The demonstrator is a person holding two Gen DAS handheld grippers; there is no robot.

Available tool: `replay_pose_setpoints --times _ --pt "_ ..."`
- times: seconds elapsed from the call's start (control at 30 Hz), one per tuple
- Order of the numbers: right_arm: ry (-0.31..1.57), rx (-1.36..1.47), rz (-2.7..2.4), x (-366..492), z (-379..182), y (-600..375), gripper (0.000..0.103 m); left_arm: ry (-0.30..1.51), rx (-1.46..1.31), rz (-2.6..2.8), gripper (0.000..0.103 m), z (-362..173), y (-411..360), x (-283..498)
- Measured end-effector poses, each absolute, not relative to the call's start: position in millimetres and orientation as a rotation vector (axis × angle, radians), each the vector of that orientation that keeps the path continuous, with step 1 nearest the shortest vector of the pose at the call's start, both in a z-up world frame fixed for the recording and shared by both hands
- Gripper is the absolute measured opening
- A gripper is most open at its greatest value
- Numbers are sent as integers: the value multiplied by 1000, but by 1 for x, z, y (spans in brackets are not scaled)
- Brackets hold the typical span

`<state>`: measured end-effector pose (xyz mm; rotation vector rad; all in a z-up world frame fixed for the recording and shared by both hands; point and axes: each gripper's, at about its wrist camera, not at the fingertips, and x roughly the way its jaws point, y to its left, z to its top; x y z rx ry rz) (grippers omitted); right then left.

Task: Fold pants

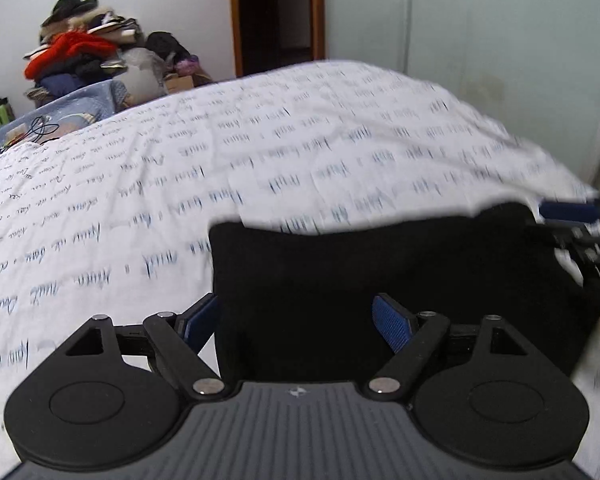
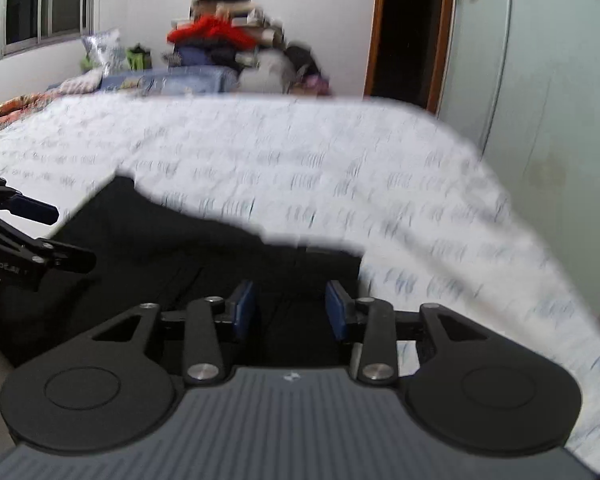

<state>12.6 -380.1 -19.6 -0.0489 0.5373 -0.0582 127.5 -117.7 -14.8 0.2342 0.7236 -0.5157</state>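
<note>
Folded black fabric pants (image 1: 380, 272) lie on the white script-printed bedsheet (image 1: 180, 168). Both grippers hover over them — left gripper (image 1: 300, 320) spread wide, right gripper (image 2: 290, 308) narrower, both gripping nothing.

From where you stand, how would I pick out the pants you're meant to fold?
Find the bed, covered by a white sheet printed with lines of handwriting. On its near part, just ahead of both tools, lie the pants, a flat, plain black patch. Nothing else on the sheet is dark; the other clothes are heaped beyond the bed's far edge.
</note>
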Motion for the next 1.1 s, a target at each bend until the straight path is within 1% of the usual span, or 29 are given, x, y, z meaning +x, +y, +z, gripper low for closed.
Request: replay_pose_setpoints --times 0.1,0.17,0.23,0.33,0.4,0.47,0.53,0.57,0.6,0.67,0.73,0.77,0.8,0.83,0.9,0.97,1.03,1.1 --pt "515 -24 6 28 -10 -378 34 766 188 -551 83 -14 -129 159" --pt "569 -62 25 49 -22 -375 32 812 183 -496 83 -28 -137 182" --pt "633 -84 -7 72 -41 -380 33 826 199 -448 84 -42 -143 199" --pt "623 8 -19 82 -48 -396 31 867 171 -424 84 -51 -139 212" --pt "608 -3 -43 76 -44 -393 33 861 120 -429 83 -44 -130 206" --pt "582 -52 -63 63 -37 -382 36 833 138 -433 83 -36 -124 188" --pt "552 -85 -52 41 -25 -370 37 820 153 -444 83 -31 -117 166" --pt "544 -87 -31 29 -21 -365 40 817 150 -458 83 -30 -114 153" --pt "540 -95 -11 18 -17 -360 41 814 143 -476 83 -29 -111 142" --pt "557 -114 14 5 -20 -352 41 808 144 -503 84 -31 -108 121" --pt "596 -149 -17 3 -32 -352 44 783 209 -501 84 -39 -116 107" --pt "609 -166 -48 4 -41 -354 55 762 269 -490 84 -46 -122 103" --pt "605 -135 -62 5 -46 -361 61 749 300 -477 84 -49 -124 101" --pt "602 -78 -72 4 -44 -368 61 742 291 -467 84 -47 -122 97" --pt "565 -80 -100 -6 -33 -365 55 747 253 -480 84 -39 -117 93" --pt "523 -125 -100 -21 -23 -355 55 753 211 -489 84 -32 -111 87" --pt "504 -112 -59 -33 -18 -349 55 770 186 -492 84 -34 -109 80" --pt "538 -114 -23 -35 -28 -344 54 780 225 -483 84 -42 -113 76"
